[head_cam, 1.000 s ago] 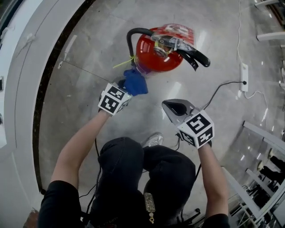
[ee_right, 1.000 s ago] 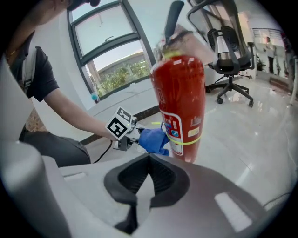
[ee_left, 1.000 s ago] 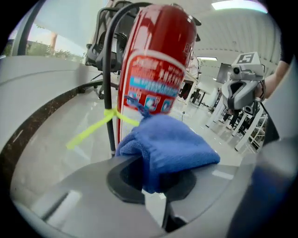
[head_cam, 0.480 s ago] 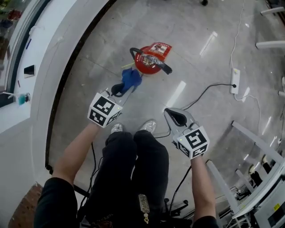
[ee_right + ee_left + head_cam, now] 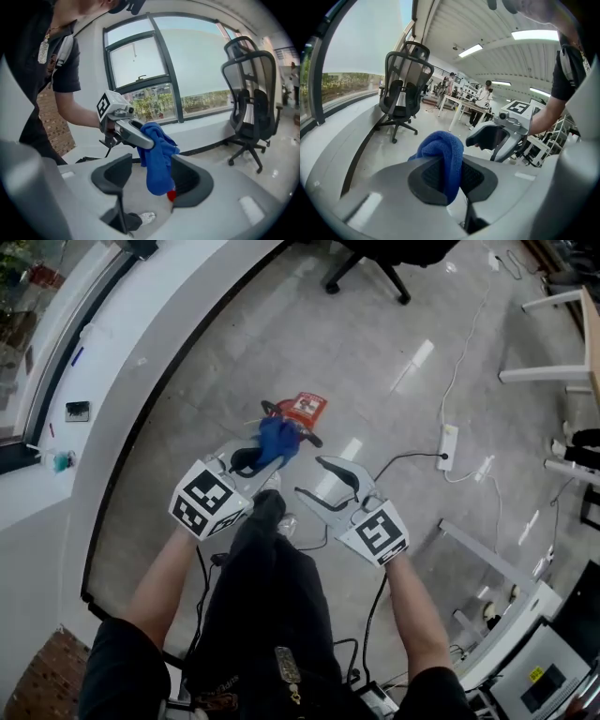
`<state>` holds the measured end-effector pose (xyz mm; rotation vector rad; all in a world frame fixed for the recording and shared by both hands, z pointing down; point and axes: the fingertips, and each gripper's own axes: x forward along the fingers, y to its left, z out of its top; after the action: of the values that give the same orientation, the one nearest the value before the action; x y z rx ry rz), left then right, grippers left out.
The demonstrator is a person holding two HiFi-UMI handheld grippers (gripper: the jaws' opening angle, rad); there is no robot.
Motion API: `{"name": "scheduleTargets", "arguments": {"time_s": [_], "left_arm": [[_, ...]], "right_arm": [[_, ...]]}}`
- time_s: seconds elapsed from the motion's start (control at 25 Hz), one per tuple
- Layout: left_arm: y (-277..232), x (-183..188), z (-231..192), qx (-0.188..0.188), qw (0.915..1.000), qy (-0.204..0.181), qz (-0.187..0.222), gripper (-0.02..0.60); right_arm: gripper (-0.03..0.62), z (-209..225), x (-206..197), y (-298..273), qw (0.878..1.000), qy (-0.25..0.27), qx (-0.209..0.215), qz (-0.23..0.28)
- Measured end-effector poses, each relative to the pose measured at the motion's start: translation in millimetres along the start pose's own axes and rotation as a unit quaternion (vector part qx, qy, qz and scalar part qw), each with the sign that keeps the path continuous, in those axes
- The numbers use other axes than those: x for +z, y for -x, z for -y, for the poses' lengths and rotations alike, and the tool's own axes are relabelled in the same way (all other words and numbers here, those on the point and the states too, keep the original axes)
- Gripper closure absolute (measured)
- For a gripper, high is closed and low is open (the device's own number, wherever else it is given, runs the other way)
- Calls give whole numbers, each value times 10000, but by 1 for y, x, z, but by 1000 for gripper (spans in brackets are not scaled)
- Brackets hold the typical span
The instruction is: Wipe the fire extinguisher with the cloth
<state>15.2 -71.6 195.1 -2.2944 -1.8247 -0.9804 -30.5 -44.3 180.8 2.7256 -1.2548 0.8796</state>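
The fire extinguisher (image 5: 298, 412) is sitting upright on the grey floor (image 5: 375, 352), seen from almost straight above, red body with a black handle lying across the top. The blue cloth (image 5: 277, 441) is hanging just on the person's side of the extinguisher. From up here it's overlapping the edge of it, but I can't tell if it's actually touching.

The left gripper (image 5: 265, 452) is pinching that cloth. In its own view the jaws are sitting nearly together, with the cloth (image 5: 443, 157) bunched up and squeezed between the pads and spilling over the top.

The right gripper (image 5: 312, 478) is hovering just to the right of the cloth, also on the near side of the extinguisher, and it's holding nothing. Its jaws have just been swinging open and are standing wide apart. In its own view the cloth (image 5: 158, 157) is showing through the gap of the gripper (image 5: 151, 180), but it's dangling from the left gripper further off, and the pads aren't pressing on anything.

Further out, a white power strip (image 5: 448, 441) is lying to the right of the extinguisher with its cable trailing off. A black office chair (image 5: 373, 266) is standing well beyond the extinguisher, on the far side from the person.
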Motion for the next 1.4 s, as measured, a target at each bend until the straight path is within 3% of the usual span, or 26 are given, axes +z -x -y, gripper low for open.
{"name": "scheduleTargets", "arguments": {"time_s": [0.16,0.36,0.56,0.6,0.68,0.76,0.92,1.08,1.2,1.32,1.4], "left_arm": [[2,35,-7,-378,9993,64,42,552],[3,91,-13,-595,9971,344,334,552],[-20,139,-24,-314,9949,711,643,552],[-29,148,-29,-202,9942,809,684,551],[-47,164,-41,60,9915,1032,795,546],[-62,181,-57,497,9857,1296,950,540],[-68,195,-79,1657,9627,1780,1185,493],[-57,173,-94,2631,9357,2013,1209,354],[-41,141,-98,3236,9103,2267,1237,310],[-37,105,-88,3716,8839,2622,1094,310],[-39,82,-82,4123,8611,2837,898,310]], "right_arm": [[262,22,31,-15,9960,825,210,-276],[227,46,63,-21,9704,2217,696,-650],[228,90,82,-25,9517,2658,1399,-633],[252,104,85,-23,9491,2710,1491,-601],[442,134,92,-19,9445,2810,1621,-526],[515,162,101,-19,9399,2844,1820,-506],[533,185,108,-22,9274,2766,2416,-703],[534,185,104,-33,9115,2692,2950,-987],[534,185,100,-47,9019,2686,3179,-1155],[534,184,95,-57,8801,2904,3534,-1271],[534,184,93,-64,8648,2949,3843,-1320]]}}
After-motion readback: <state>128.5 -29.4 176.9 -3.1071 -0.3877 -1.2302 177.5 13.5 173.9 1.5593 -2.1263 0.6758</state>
